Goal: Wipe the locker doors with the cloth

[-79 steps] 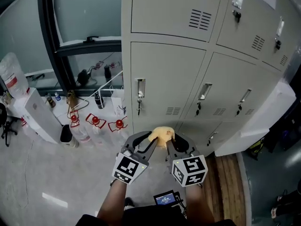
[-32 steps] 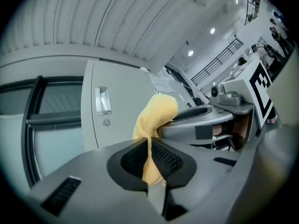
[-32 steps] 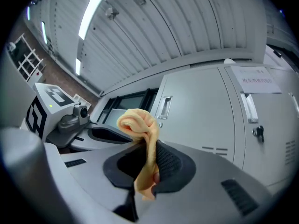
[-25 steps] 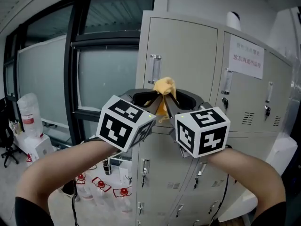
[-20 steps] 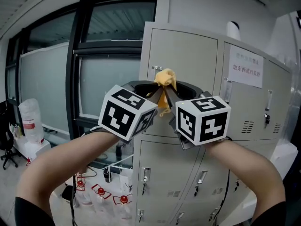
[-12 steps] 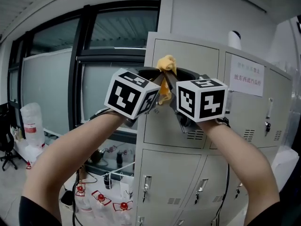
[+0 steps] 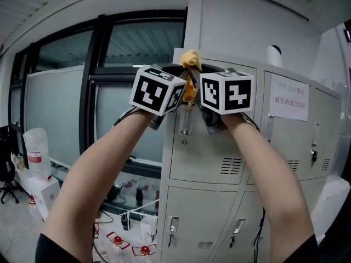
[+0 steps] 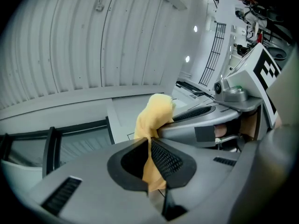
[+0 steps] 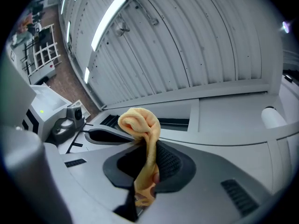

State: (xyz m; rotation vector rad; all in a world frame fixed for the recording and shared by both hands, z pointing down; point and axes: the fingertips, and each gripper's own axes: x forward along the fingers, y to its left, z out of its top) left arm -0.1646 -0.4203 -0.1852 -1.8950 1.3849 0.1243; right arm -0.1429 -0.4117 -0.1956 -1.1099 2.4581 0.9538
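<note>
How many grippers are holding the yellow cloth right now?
2. The left gripper and the right gripper are each shut on the cloth, side by side in front of the upper locker door.

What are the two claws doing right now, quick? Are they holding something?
Left claw: shut on the yellow cloth.
Right claw: shut on the same yellow cloth.

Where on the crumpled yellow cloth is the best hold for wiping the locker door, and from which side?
Probably grip the crumpled yellow cloth at the pinched neck under its bunched head, coming from below. The left tongs and right tongs are both shut there, which leaves the soft wad free to press the grey metal locker door.
</note>
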